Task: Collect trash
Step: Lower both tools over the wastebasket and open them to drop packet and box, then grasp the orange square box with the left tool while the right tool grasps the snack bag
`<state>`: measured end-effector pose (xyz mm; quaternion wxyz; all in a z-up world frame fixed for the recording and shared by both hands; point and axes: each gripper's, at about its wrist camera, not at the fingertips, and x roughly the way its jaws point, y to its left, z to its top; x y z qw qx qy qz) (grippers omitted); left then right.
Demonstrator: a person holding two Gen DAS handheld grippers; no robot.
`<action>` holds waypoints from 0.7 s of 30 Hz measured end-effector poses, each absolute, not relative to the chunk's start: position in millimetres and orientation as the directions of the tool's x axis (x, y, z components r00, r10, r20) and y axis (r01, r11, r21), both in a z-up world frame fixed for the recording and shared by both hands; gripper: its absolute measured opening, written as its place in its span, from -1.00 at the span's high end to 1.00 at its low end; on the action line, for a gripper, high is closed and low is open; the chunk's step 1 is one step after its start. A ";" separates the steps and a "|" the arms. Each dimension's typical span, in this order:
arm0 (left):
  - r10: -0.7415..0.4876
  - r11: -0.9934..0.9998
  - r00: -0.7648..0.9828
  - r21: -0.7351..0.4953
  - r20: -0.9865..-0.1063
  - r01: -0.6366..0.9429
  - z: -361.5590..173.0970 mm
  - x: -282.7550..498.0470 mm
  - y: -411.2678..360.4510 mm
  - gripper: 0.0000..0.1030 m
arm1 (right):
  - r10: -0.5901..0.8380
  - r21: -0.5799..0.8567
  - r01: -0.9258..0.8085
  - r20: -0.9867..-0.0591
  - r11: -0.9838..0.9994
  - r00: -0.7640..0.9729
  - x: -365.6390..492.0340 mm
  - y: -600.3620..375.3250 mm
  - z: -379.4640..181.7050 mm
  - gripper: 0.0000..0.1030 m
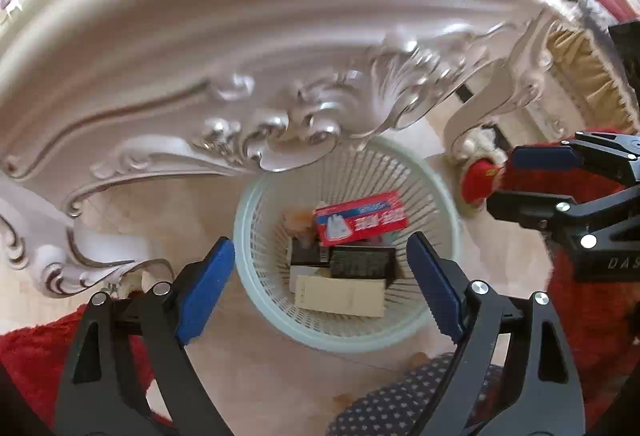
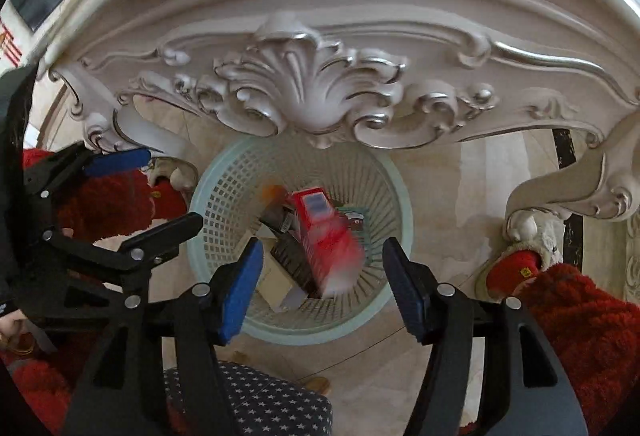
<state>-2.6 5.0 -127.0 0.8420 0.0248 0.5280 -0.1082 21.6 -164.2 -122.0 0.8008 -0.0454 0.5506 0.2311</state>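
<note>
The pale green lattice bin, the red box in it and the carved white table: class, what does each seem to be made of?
Pale green round lattice bin: looks like moulded plastic, with thin even ribs and a smooth rim. Red printed box: probably glossy printed cardboard, with flat faces and sharp folded edges. Carved white table apron: perhaps painted wood or cast resin, glossy, with silvery-edged scrollwork; the pictures cannot settle which.

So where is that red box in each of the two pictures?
Left wrist view: the red box lies inside the basket, just above picture centre, on top of darker boxes.
Right wrist view: the red box is blurred, at picture centre, within the basket.
Shared landmark: the carved table edge above the basket in both.
</note>
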 end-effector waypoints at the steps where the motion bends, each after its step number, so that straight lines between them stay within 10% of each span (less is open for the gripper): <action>1: -0.172 0.972 0.421 -0.085 -0.891 0.217 -117.2 -5.0 7.0 -0.66 | 0.331 0.185 -0.427 -0.896 0.885 0.298 18.7 -168.0 -112.8 -0.14; 9: -0.268 0.950 0.570 -0.116 -0.777 0.290 18.6 27.8 9.8 -0.66 | 0.467 0.209 -0.514 -0.764 0.832 0.446 16.8 -192.1 -3.2 -0.15; 21: -0.045 0.993 0.759 -0.115 -0.650 -0.039 67.6 322.0 43.8 -0.66 | 0.409 0.208 -0.353 -0.532 0.912 0.742 249.2 -182.9 95.2 -0.15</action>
